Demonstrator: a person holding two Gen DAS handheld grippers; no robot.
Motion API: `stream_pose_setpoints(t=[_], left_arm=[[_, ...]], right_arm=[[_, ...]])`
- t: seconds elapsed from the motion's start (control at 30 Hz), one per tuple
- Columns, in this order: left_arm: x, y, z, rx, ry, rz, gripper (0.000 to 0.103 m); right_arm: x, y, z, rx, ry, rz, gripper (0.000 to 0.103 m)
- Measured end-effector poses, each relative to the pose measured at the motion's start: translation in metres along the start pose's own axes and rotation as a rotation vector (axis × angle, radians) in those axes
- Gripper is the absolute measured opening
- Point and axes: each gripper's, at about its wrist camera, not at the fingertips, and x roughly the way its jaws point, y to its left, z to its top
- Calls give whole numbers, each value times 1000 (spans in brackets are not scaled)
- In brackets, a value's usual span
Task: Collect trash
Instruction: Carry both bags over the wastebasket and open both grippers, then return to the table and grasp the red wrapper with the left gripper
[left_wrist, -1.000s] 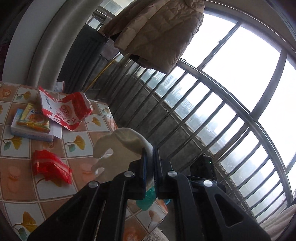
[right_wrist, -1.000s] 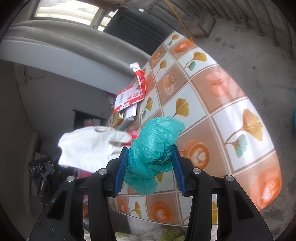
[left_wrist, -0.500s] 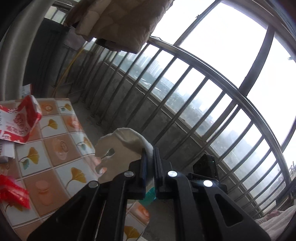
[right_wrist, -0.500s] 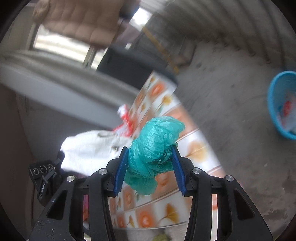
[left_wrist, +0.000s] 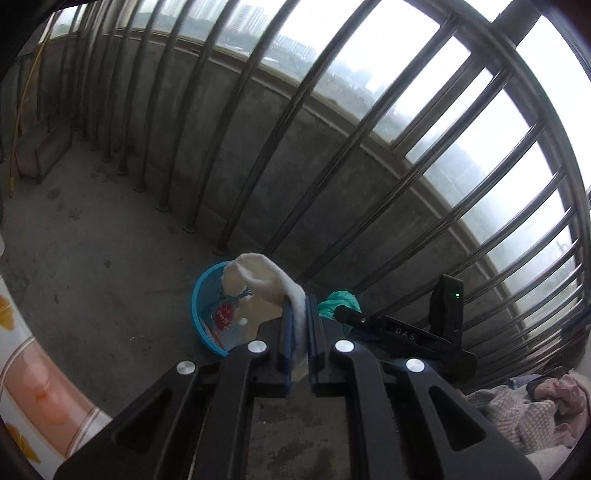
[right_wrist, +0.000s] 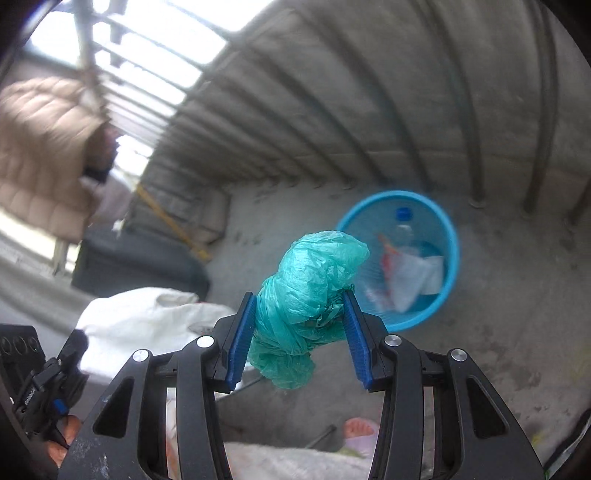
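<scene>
My left gripper (left_wrist: 300, 306) is shut on a crumpled white tissue (left_wrist: 258, 284) and holds it in the air over a blue mesh trash basket (left_wrist: 201, 295) on the floor. My right gripper (right_wrist: 299, 306) is shut on a crumpled green plastic bag (right_wrist: 310, 280), held in the air to the left of the same basket (right_wrist: 441, 229). The basket holds a plastic bottle (right_wrist: 402, 225) and wrappers. The tissue also shows in the right wrist view (right_wrist: 136, 317), and the green bag in the left wrist view (left_wrist: 338, 301).
A metal railing (left_wrist: 332, 129) on a low concrete wall runs behind the basket. The patterned tablecloth's edge (left_wrist: 22, 354) is at the lower left. A beige jacket (right_wrist: 40, 147) hangs at the left. Clothes (left_wrist: 524, 410) lie at the lower right. The floor is bare concrete (left_wrist: 92, 240).
Both grippers have swung away from the table toward the floor. The blue basket has come into both views. Both loads stay gripped.
</scene>
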Motion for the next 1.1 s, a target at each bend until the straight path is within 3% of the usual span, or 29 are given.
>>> stream_pose_setpoints(t=[0.17,0.23,0.27,0.3,0.4,0.5,0.7,0.9,1.1], left_arm=[[88,6,16,32,120,63,8],[119,15,17,12,181,72,31],[136,22,17,-17,224,90,56],[147,28,17,-45,249,110,63],[152,42,17,-121,251,144,67],[130,42,18,-119,199,137,76],[53,26,3,-39,55,195,94],[-35,6,-42,44,-79,254,97],[-115,21,-95,-73,-195,272,97]], right_arm=[[37,-35,13,56,16,-72,47],[59,-49,19,76,50,-110,62],[72,-58,21,98,72,-136,66],[78,-67,21,116,83,-152,67],[88,-91,20,191,113,-220,67],[74,-97,12,211,93,-197,68],[38,-79,-6,129,48,-223,71],[7,-30,-20,-32,-15,-278,81],[-17,43,-45,-258,-88,-320,92]])
